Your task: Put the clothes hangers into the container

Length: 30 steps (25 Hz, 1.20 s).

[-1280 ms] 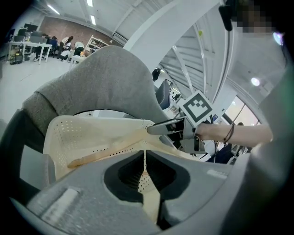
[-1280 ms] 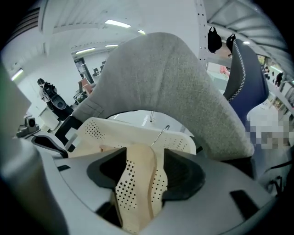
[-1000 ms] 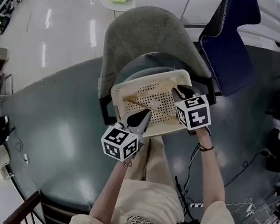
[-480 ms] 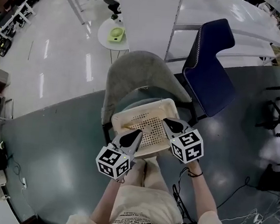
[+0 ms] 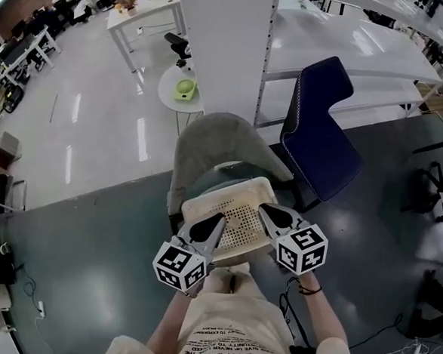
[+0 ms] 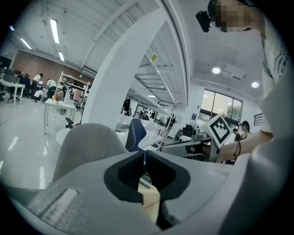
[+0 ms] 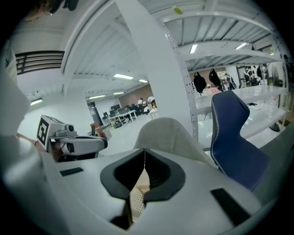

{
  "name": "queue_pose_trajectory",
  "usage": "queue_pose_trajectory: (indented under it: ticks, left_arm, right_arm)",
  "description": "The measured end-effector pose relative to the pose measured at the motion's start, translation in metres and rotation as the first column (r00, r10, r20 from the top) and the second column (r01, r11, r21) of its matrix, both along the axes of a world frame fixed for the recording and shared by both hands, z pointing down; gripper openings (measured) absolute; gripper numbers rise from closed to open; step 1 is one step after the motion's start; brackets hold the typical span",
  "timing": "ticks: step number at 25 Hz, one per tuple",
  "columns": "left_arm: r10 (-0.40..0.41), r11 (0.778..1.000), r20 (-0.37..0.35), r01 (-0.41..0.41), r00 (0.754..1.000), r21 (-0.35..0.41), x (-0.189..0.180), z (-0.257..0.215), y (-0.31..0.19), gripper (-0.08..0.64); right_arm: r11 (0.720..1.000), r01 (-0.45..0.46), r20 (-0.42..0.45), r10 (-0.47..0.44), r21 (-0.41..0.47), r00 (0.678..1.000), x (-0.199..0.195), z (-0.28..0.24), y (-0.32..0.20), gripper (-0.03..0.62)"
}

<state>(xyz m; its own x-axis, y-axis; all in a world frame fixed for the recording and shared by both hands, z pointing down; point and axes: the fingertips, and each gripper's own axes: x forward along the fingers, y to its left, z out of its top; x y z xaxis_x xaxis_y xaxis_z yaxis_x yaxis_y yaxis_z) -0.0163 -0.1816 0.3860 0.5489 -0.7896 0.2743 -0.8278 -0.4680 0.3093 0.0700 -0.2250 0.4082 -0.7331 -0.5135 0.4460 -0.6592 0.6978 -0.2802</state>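
A cream perforated basket [image 5: 239,193] sits on the seat of a grey chair [image 5: 216,146]. A wooden hanger lies in it; at this distance it shows only faintly. My left gripper [image 5: 218,219] hovers at the basket's near left corner, its jaws shut with nothing between them. At the near right corner my right gripper [image 5: 264,209] is likewise shut and empty. In the left gripper view the closed jaws [image 6: 144,154] hide all but a sliver of the basket [image 6: 149,200]. The right gripper view shows its jaw tips [image 7: 144,152] meeting above the basket [image 7: 136,200].
A blue chair [image 5: 315,134] stands right of the grey one, under white shelving [image 5: 345,37]. A small round table [image 5: 180,92] carrying a green object sits behind the grey chair. The person's legs [image 5: 230,317] are just below the basket. Cables [image 5: 295,314] lie on the floor at right.
Both grippers have drawn back from over the basket to its near edge. The head view has tilted up, so the basket looks smaller and more of the room shows.
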Motion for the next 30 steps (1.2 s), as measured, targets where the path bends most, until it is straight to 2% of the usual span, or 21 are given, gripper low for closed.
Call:
queue_pose_trajectory:
  ticks: [4,13,18,22,30]
  left_arm:
    - [-0.020,0.999,0.000,0.020,1.000,0.038,-0.003,-0.019,0.005,0.031]
    - [-0.033,0.984,0.046,0.025,0.998,0.178,-0.020,-0.071,0.006,0.031]
    - [-0.070,0.970,0.068,0.052,0.995,0.235,-0.034,-0.092,0.005,0.031]
    - [-0.101,0.958,0.058,0.081,0.993,0.274,-0.039,-0.104,0.005,0.031]
    - [-0.143,0.942,0.060,0.117,0.988,0.314,-0.051,-0.111,0.013,0.031]
  right_arm:
    - [0.999,-0.042,0.065,0.040,0.016,0.997,0.004,-0.024,0.004,0.008]
    - [0.986,-0.126,0.191,0.103,0.110,0.976,0.016,-0.082,0.002,0.008]
    - [0.976,-0.141,0.218,0.103,0.166,0.970,0.023,-0.109,0.000,0.005]
    - [0.967,-0.155,0.241,0.104,0.203,0.965,0.028,-0.127,0.001,0.003]
    - [0.956,-0.185,0.269,0.120,0.229,0.956,0.030,-0.136,0.008,0.002]
